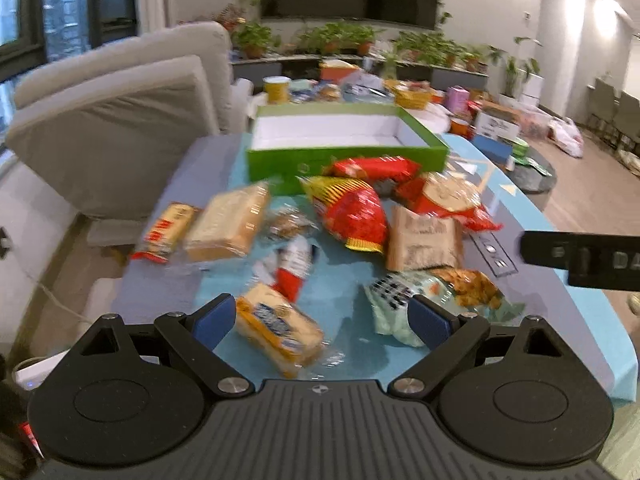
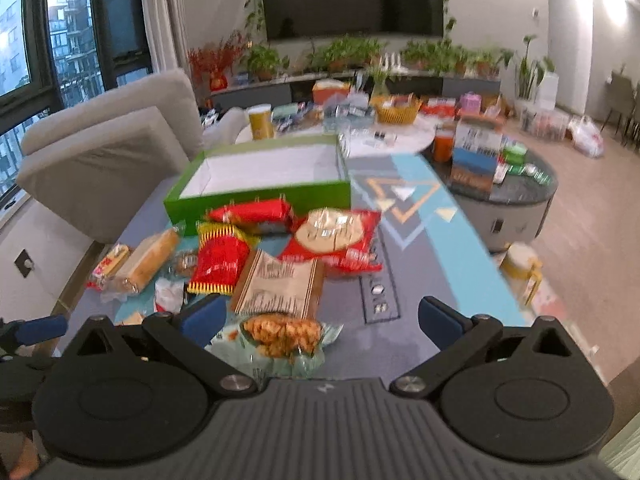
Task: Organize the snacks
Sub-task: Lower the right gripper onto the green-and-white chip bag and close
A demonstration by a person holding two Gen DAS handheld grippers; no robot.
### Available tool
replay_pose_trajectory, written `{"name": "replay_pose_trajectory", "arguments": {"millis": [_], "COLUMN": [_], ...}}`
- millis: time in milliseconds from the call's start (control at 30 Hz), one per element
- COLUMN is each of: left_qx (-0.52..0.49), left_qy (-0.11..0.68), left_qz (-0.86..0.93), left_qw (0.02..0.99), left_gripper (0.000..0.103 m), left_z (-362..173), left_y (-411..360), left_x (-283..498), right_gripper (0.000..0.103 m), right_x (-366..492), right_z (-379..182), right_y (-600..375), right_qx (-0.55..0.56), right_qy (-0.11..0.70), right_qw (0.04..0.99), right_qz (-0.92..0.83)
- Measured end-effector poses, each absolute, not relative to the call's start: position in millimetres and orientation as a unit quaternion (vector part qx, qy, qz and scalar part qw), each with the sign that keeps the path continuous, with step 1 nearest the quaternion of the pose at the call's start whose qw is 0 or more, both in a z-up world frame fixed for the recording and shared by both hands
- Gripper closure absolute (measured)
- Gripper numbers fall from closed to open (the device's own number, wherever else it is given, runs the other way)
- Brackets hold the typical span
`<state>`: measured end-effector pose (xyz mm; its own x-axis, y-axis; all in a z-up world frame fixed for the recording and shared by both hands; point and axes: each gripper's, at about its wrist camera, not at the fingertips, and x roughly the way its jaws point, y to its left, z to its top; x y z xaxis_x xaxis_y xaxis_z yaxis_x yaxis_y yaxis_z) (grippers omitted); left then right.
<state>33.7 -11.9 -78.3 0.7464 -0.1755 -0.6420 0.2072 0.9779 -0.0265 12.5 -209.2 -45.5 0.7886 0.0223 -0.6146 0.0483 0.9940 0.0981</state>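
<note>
Several snack packs lie on a blue tablecloth (image 1: 352, 280) in front of an empty green box (image 1: 340, 136) with a white inside. My left gripper (image 1: 320, 320) is open and empty above a yellow wrapped cake (image 1: 276, 328), with a pale green snack bag (image 1: 432, 300) by its right finger. My right gripper (image 2: 320, 320) is open and empty above that same green bag (image 2: 284, 340). The green box (image 2: 260, 184), a red chip bag (image 2: 220, 260), a brown paper pack (image 2: 280, 284) and a red cracker pack (image 2: 336, 240) lie ahead.
A grey sofa (image 1: 120, 120) stands left of the table. A second table (image 2: 400, 120) with a yellow basket, a can and boxes stands behind. A round dark side table (image 2: 512, 188) is at the right. Part of the right gripper (image 1: 580, 256) shows in the left wrist view.
</note>
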Motion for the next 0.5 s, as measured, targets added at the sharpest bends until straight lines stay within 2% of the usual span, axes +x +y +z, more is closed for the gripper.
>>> {"name": "replay_pose_trajectory", "arguments": {"millis": [100,200,333,500], "left_qx": [0.011,0.044,0.03,0.026], "left_qy": [0.358,0.361,0.371,0.397], "left_qz": [-0.134,-0.136,-0.16,-0.188], "left_qw": [0.924,0.922,0.914,0.898], "left_gripper": [0.011,0.011,0.012,0.017], "left_z": [-90,-98,-107,-122], "left_y": [-15,-27,-33,-44], "left_x": [42,46,56,72], "right_gripper": [0.0,0.0,0.0,0.0], "right_x": [25,36,49,65], "right_z": [-60,-71,-79,-94], "right_y": [-213,-215,-211,-218], "right_qx": [0.081,0.107,0.098,0.11], "right_qy": [0.354,0.379,0.389,0.415], "right_qw": [0.932,0.919,0.915,0.901], "right_qz": [0.015,0.035,0.038,0.055]}}
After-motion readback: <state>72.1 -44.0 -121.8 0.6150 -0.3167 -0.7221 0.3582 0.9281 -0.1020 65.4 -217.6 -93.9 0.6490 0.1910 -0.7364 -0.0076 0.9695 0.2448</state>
